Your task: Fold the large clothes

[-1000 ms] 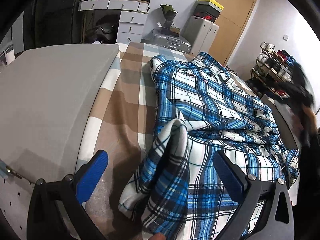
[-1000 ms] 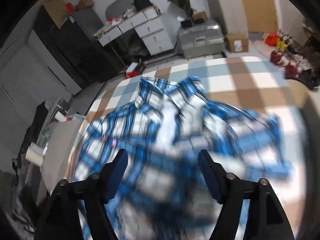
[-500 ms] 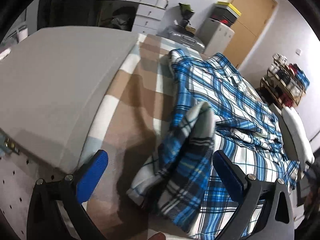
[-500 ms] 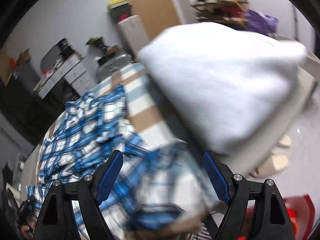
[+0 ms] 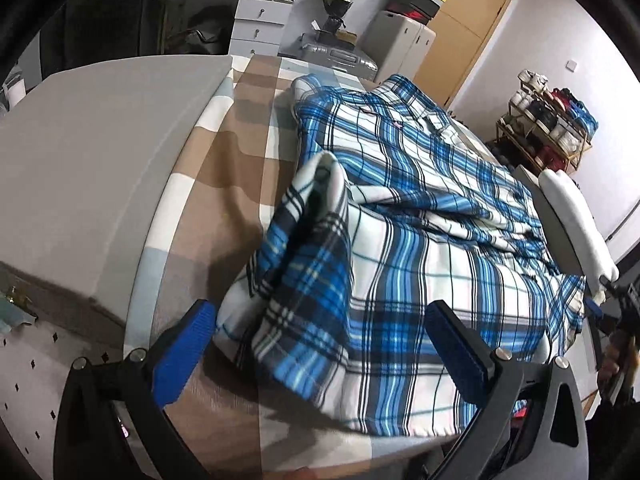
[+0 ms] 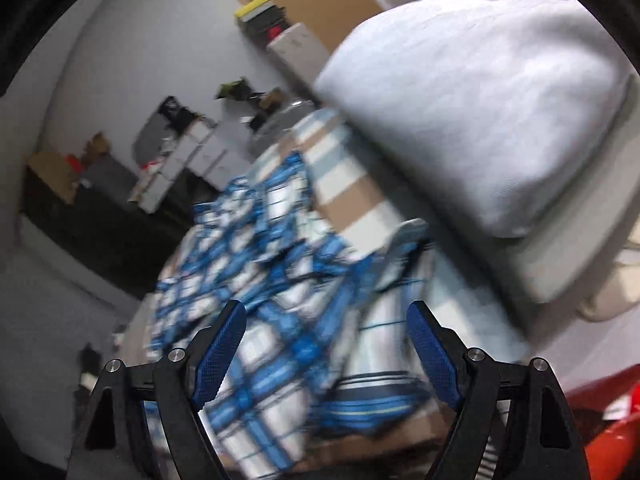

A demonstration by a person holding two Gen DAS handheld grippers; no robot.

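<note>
A large blue, white and black plaid shirt (image 5: 400, 208) lies rumpled on a bed with a brown, white and pale-blue checked cover (image 5: 240, 152). One bunched fold (image 5: 316, 240) of the shirt stands up near its left edge. My left gripper (image 5: 320, 344) is open just above the shirt's near hem, its blue pads wide apart and touching nothing. In the blurred right wrist view, my right gripper (image 6: 326, 354) is open over the shirt's near corner (image 6: 360, 360) at the bed's edge. Nothing is pinched between its pads.
A grey flat slab (image 5: 100, 152) borders the bed on the left. A white pillow (image 5: 572, 216) (image 6: 480, 100) lies by the shirt's right side. White drawers (image 5: 256, 12), a silver suitcase (image 5: 340, 56), a shoe rack (image 5: 548, 120) and a door (image 5: 468, 12) stand behind. Something red (image 6: 624, 432) is on the floor.
My right gripper swung from above the middle of the shirt to the bed's corner beside the pillow, rolling as it went. The left gripper barely shifted and stays open.
</note>
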